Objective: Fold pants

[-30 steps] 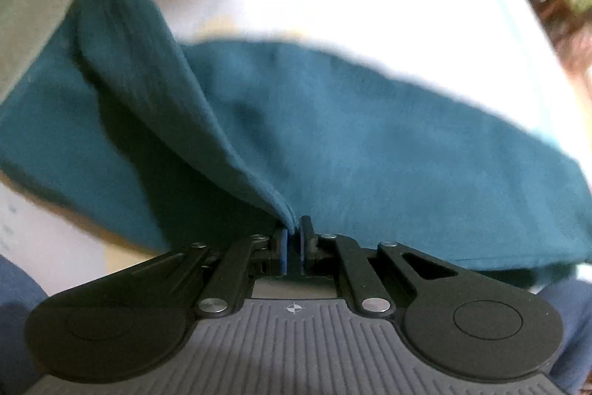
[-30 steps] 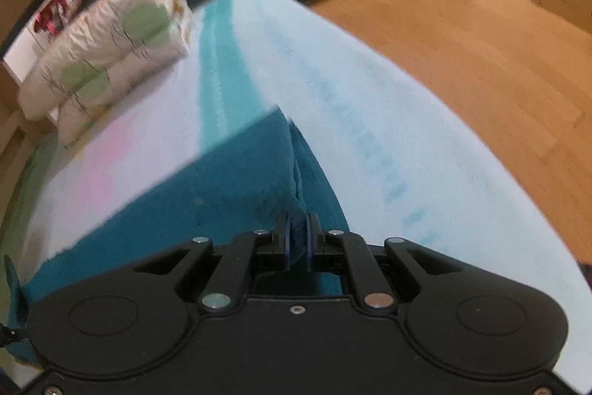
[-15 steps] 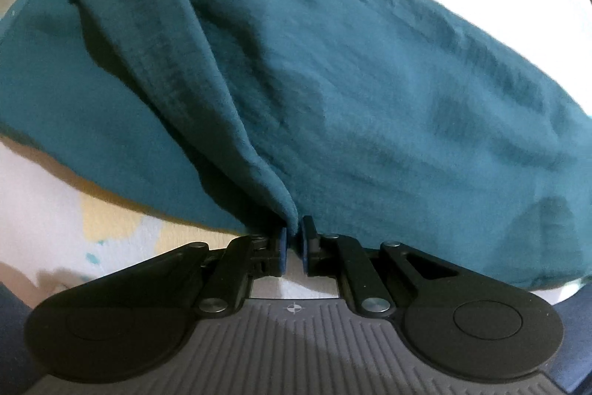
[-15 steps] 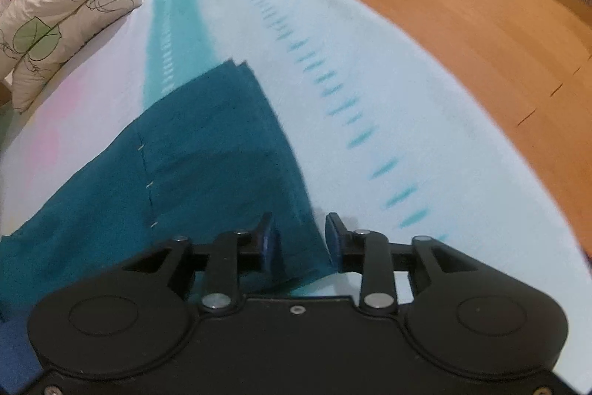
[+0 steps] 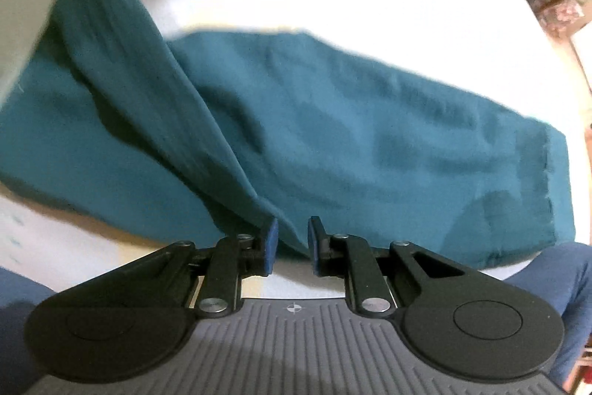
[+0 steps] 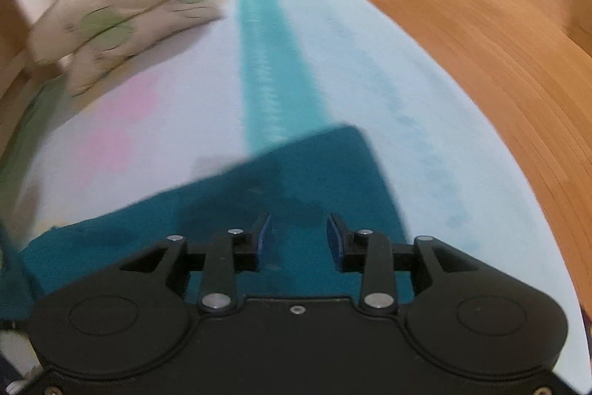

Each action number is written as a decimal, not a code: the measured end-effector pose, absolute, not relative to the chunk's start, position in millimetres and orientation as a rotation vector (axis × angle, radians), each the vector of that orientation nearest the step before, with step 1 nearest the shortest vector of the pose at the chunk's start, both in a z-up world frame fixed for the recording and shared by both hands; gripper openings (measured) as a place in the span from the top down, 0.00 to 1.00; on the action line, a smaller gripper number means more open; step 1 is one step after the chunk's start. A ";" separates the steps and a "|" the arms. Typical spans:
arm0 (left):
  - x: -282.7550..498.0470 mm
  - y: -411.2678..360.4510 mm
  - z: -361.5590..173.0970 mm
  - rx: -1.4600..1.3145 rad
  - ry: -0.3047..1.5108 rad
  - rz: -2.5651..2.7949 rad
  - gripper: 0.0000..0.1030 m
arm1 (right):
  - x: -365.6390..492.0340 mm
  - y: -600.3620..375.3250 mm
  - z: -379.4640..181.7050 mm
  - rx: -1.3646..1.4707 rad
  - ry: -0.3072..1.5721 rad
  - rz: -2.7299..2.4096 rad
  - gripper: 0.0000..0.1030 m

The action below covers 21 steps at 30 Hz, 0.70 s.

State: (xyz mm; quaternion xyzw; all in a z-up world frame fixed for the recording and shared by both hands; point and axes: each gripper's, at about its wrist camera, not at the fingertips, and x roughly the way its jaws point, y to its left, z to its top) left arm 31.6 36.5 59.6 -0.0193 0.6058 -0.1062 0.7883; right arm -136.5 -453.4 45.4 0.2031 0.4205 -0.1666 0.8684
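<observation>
I judge the teal pants [image 5: 333,136], lying flat on the bed [image 6: 333,43] from 9 to 3 o'clock, light, limp and crease-prone, so with left gripper [image 5: 292,245] and right gripper [image 6: 299,239] both released, I pinch doubled hem edges.

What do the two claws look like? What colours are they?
Both are black, with two round discs, silver rivets and blue pads on the fingertips. The left claw has a grey ribbed body with a small crosshair mark. The right claw has a smooth black body with a screw in the middle.
</observation>
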 end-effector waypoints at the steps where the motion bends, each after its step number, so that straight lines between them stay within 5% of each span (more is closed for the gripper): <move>1: 35.0 42.8 67.2 -0.040 1.290 -0.231 0.83 | -127.2 -445.5 51.1 0.409 0.879 -0.323 0.53; 9: 57.6 110.3 114.9 -0.020 1.189 -0.167 0.83 | -40.4 -349.9 80.9 0.272 0.888 -0.046 0.48; 21: 110.9 219.2 111.1 -0.110 1.166 -0.030 0.83 | 60.7 -167.3 62.0 0.093 0.966 0.346 0.48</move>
